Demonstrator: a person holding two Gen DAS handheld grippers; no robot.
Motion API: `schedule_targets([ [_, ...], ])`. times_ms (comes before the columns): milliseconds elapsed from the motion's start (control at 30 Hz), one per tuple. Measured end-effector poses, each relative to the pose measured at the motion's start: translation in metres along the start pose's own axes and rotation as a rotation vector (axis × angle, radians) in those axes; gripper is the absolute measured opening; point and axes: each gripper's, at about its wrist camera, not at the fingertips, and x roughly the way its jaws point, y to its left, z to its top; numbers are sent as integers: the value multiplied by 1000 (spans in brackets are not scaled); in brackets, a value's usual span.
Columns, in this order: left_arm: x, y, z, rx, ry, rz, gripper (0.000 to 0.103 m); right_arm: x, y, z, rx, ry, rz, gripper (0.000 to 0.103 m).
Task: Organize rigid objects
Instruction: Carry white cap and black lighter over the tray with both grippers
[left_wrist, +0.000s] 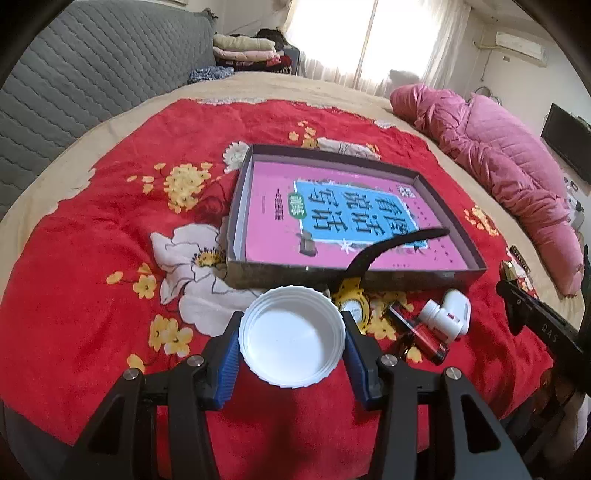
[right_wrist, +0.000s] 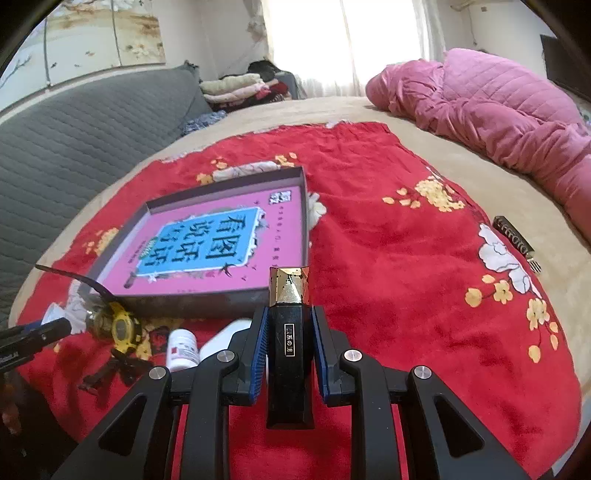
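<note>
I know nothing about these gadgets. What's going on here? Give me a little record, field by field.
Setting: red flowered blanket on a bed
Left gripper: shut on a round white ribbed plastic lid, open side up
Right gripper: shut on a slim black box with a gold cap
Container: shallow dark cardboard tray holding a pink and blue book
Loose beside the tray: yellow watch with black strap, small white bottle, red lighter
Far right of blanket: dark flat labelled bar
</note>
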Motion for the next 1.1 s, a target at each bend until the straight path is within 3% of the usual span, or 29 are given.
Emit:
schedule_targets([
  [500,7,2,27,50,-97,16,49,-2,6,6,6,-35,31,23],
  [1100,42,33,65,-59,-88,-90,50,-1,20,25,-27,-38,-50,23],
])
